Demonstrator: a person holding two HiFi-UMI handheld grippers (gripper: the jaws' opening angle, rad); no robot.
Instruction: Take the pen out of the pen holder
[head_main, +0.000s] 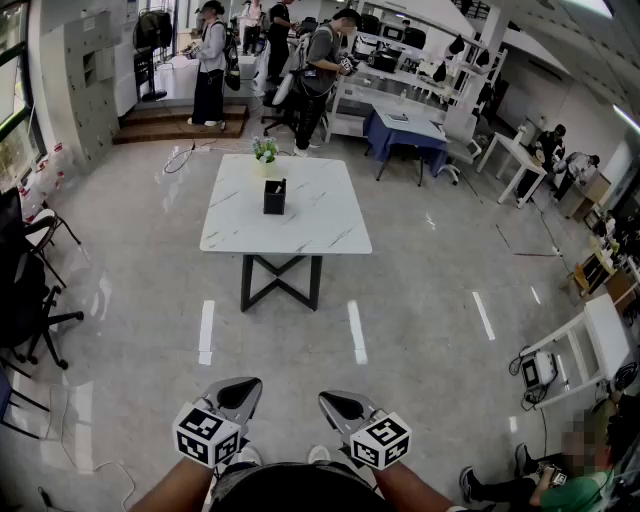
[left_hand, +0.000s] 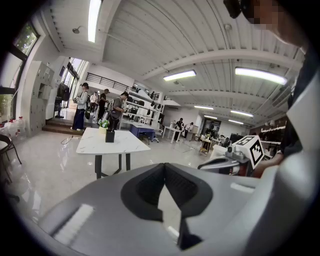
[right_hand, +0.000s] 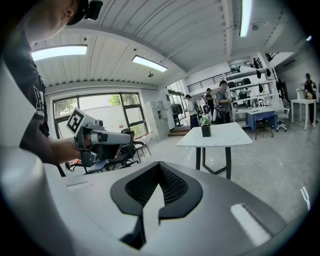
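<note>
Left gripper (left_hand: 164, 167): textured black pads (left_hand: 144, 189)

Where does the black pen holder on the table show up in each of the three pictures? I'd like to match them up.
Head view: the pen holder is upper centre, on the white table.
Left gripper view: left of centre, small and far off, on the same table.
Right gripper view: right of centre, again on the table.
Shared landmark: the small potted plant just behind it, seen in all three views.
</note>
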